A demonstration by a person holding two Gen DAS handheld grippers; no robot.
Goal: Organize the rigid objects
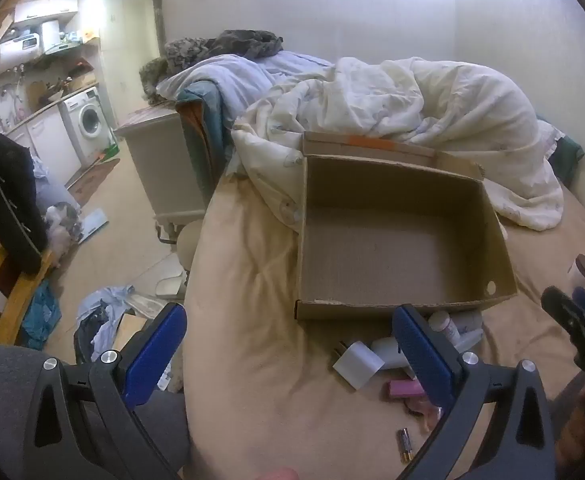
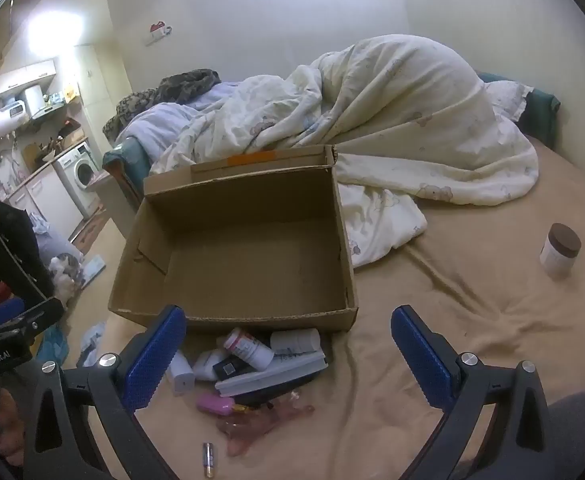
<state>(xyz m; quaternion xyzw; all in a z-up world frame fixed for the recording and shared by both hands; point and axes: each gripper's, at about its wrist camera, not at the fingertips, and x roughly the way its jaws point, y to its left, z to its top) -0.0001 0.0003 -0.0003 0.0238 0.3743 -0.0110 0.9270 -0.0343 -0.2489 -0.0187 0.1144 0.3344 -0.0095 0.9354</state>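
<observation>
Bedding lies heaped behind an open cardboard box (image 2: 248, 248) on the bed (image 2: 472, 320); left tool (image 1: 288, 344) hovers with fingers spread, gripping nothing. Bottles, a pink case (image 2: 214, 404) and a battery (image 2: 208, 460) cluster at the box's near wall; right tool (image 2: 288, 344) likewise gapes above them, and a brown-lidded jar (image 2: 559, 252) stands well apart at right.

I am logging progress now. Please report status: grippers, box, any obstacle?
Left gripper open, right gripper open, both hold nothing. Cardboard box empty on the bed. Bottles and small items piled before it; brown-lidded jar apart, at right. Nothing blocks.
</observation>
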